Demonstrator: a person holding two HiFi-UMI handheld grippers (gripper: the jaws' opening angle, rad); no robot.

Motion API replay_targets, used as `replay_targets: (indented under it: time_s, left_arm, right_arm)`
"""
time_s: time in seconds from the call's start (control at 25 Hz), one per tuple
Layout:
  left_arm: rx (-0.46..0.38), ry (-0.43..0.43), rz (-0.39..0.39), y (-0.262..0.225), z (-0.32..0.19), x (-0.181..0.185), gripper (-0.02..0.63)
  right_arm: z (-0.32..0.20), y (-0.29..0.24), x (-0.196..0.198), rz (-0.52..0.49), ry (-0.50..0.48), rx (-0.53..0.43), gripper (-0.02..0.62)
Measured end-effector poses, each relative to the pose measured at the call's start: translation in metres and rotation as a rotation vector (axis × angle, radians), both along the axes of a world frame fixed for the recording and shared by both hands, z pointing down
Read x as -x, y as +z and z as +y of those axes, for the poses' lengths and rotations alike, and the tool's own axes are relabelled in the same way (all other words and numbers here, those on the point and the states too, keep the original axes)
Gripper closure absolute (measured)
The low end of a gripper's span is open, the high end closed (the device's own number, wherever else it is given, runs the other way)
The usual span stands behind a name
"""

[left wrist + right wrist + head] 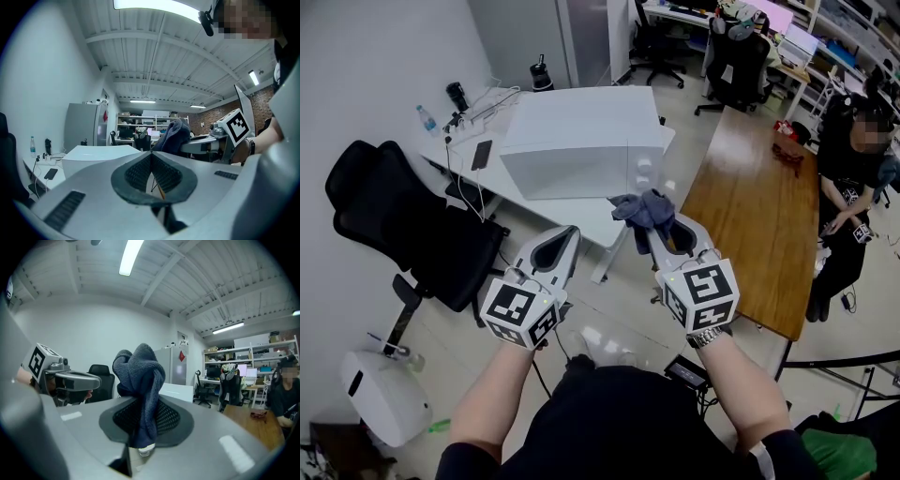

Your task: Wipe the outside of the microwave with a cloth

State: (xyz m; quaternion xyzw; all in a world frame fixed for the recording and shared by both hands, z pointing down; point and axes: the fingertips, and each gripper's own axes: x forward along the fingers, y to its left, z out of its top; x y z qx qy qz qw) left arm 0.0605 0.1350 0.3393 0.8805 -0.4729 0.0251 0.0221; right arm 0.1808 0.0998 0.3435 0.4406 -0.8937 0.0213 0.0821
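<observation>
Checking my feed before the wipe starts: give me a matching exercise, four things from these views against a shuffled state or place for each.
Things:
1. left gripper
2. right gripper
3. cloth
4. microwave

States or places:
A. white, standing on the white table
B. shut, nothing between its jaws
C. dark blue-grey, bunched up
D. shut on the cloth

Pairs: 1-B, 2-D, 3-C, 4-A

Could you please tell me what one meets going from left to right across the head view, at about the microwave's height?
black chair → microwave → wooden table → seated person
</observation>
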Motion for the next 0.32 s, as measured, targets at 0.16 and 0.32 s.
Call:
replay_targets:
  time_s: [0.16, 0.32]
  left_arm:
    - [0.000, 0.000, -0.003, -0.0010, -0.0022, -0.0003, 0.601]
    - [0.005, -0.001, -0.001, 0.0013, -0.0058, -0.0006, 0.601]
  right_arm:
    - [0.0004, 0.0002, 0.0026, -0.002, -0.007, 0.000, 0.529]
    - [-0.0009, 0.0056, 0.0059, 0.000, -0.016, 0.006, 0.529]
